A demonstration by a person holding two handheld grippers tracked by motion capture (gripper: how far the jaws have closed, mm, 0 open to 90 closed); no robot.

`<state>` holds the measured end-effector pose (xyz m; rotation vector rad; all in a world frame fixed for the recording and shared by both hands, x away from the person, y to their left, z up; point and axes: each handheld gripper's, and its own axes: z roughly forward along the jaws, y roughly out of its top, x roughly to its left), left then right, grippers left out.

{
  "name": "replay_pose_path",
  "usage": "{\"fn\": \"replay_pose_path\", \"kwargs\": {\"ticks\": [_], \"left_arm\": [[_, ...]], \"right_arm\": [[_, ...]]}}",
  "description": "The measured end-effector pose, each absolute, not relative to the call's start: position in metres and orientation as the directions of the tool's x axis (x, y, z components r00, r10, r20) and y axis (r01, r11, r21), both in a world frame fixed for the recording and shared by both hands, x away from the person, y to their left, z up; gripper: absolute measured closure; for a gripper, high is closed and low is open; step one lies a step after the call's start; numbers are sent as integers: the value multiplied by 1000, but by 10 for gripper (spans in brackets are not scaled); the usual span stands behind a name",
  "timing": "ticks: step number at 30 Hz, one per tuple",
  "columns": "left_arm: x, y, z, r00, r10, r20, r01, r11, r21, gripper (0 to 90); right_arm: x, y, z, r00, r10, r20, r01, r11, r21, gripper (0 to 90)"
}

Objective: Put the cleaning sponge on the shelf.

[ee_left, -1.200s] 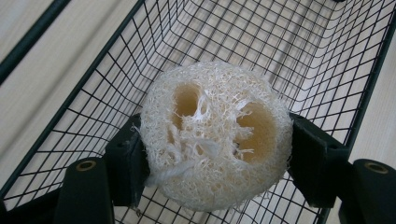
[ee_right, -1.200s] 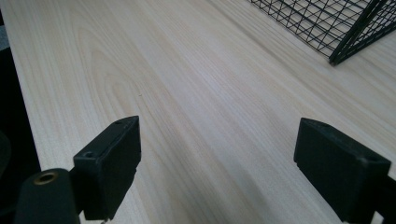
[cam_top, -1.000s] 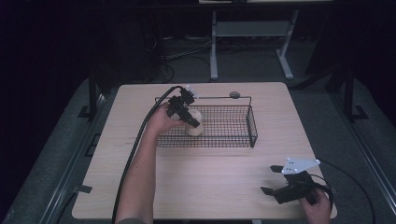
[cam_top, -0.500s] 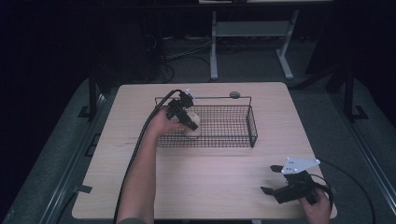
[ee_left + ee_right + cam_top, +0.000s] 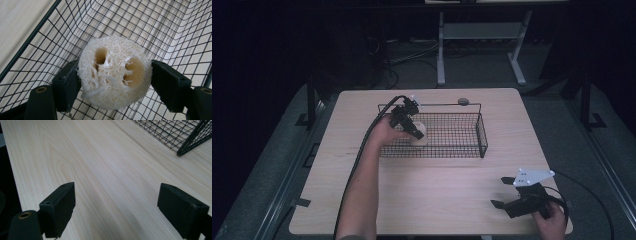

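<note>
Little has shifted over the last second: the left gripper still hangs at the left end of the black wire-mesh basket, perhaps a touch lower than before, and the right one has not budged. Look along the left gripper's jaws and there it is, the pale, fibrous round loofah sponge, pinched on both sides by the black pads, two hollow holes facing the camera, with the basket's mesh floor and side wall right behind it. From above, the sponge sits inside the basket, tight against its left wall, and the person's left forearm reaches up to it from the near edge of the light wooden table. Well away from the basket, near the table's front right corner, the right gripper rests low over bare wood in the person's right hand, jaws spread wide with nothing between them. Just beyond the basket's far rim lies a small grey round disc.
</note>
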<state>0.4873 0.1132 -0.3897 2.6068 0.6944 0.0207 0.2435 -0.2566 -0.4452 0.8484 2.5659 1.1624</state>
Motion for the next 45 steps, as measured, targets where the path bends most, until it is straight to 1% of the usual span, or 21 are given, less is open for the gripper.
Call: {"fn": "replay_pose_path", "kwargs": {"ticks": [9, 15, 16, 22, 40, 45], "left_arm": [[483, 118, -378, 874, 477, -94, 464, -760, 455, 199], [475, 123, -366, 884, 463, -74, 441, -768, 464, 202], [470, 124, -361, 882, 467, -67, 439, -760, 479, 203], [461, 130, -350, 884, 463, -67, 435, -761, 481, 203], [433, 147, -335, 893, 444, -70, 416, -757, 504, 206], [424, 149, -333, 897, 438, -56, 402, -758, 514, 206]], "right_arm": [[244, -255, -445, -816, 576, 52, 419, 526, 740, 143], [243, -254, -445, -817, 575, 50, 418, 529, 739, 142], [243, -253, -444, -819, 572, 47, 415, 534, 737, 143], [243, -252, -444, -819, 572, 47, 415, 533, 737, 143], [244, -254, -445, -809, 585, 46, 426, 531, 732, 143], [244, -252, -444, -809, 587, 41, 424, 534, 732, 143]]}}
